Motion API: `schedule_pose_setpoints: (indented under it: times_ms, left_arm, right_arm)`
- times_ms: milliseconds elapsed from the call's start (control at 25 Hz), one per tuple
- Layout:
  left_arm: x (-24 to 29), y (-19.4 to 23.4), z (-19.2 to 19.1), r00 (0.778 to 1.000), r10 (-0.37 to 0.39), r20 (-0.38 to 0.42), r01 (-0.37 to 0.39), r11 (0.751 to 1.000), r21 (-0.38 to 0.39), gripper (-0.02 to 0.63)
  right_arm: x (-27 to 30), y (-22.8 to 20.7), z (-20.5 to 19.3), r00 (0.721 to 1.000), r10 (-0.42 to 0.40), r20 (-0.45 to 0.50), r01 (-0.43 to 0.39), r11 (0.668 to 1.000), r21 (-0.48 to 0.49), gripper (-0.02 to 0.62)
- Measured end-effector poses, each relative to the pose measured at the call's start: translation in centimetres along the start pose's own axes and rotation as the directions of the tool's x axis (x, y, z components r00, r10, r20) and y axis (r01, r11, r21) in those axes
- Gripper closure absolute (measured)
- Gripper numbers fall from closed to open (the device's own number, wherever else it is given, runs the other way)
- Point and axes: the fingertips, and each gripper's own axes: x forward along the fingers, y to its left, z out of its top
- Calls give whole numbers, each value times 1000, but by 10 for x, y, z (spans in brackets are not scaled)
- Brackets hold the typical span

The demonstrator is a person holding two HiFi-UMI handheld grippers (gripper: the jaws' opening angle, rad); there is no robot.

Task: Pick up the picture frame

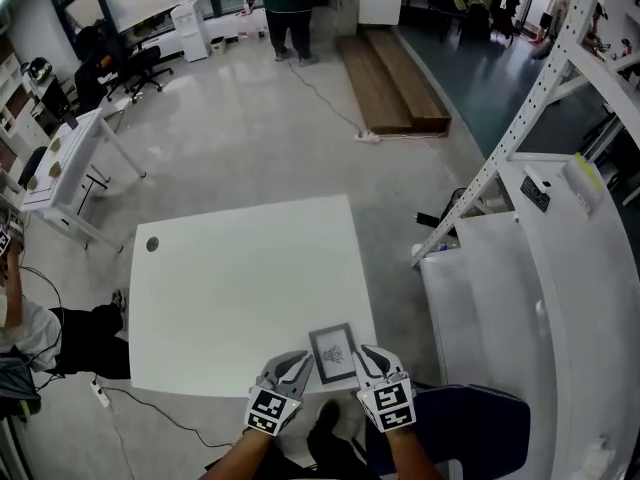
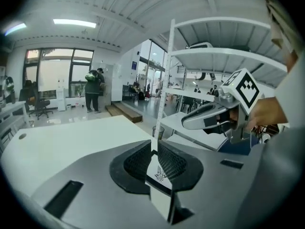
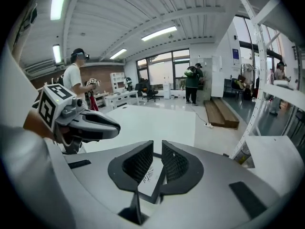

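A small dark-rimmed picture frame with a white print lies flat near the front edge of the white table. My left gripper hangs at its left edge and my right gripper at its right edge, both tips pointing inward. In the left gripper view the jaws are shut, and the frame shows through the slit below them. The right gripper view gives the same picture: jaws together, frame underneath. Neither pair of pads presses on the frame. Each gripper appears in the other's view.
A white shelving rack stands close on the right. The table has a cable hole at its far left. A person stands far back, near a wooden platform. A desk and another person are on the left.
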Motion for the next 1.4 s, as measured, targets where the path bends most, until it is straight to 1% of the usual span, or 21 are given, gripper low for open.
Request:
schedule_pose_setpoints:
  times_ms: [200,320,440,480,520,680,800,960,1080,1200,1320,1400]
  left_arm:
    - [18,6,-39,997,6,-72,-11,998,-65,575]
    - [27,9,-55,995,6,-101,-18,994,-110,575]
    - [37,14,-66,993,7,-118,-24,990,-139,572]
    - [41,15,-69,992,5,-125,-23,989,-146,560]
    - [45,15,-73,991,0,-132,-20,988,-154,534]
    - [55,14,-89,986,-21,-164,-11,981,-195,511]
    - [64,13,-99,981,-23,-190,-19,976,-217,500]
    - [71,12,-112,971,-5,-239,-49,974,-220,494]
    - [73,16,-127,959,18,-284,-83,972,-219,465]
    - [75,15,-132,958,16,-288,-91,964,-249,462]
    - [75,15,-134,954,8,-299,-90,961,-262,465]
    - [78,15,-133,954,-1,-300,-86,957,-278,480]
  right_arm:
    - [28,-4,-39,997,40,-71,-38,999,35,566]
    - [41,-7,-58,993,61,-105,-56,997,50,565]
    - [55,-11,-73,988,76,-133,-69,996,62,565]
    - [59,-12,-77,987,81,-140,-72,995,65,565]
    - [63,-13,-81,986,84,-147,-75,995,68,563]
    - [72,-15,-95,979,100,-177,-85,992,89,560]
    - [78,-18,-106,972,121,-201,-100,988,116,509]
    - [84,-19,-117,963,142,-227,-110,983,148,508]
    - [89,-16,-124,956,162,-246,-122,978,171,508]
    - [93,-15,-130,950,175,-259,-125,973,196,506]
    - [94,-16,-132,953,169,-250,-112,968,226,508]
    - [94,-18,-131,956,161,-247,-102,967,235,508]
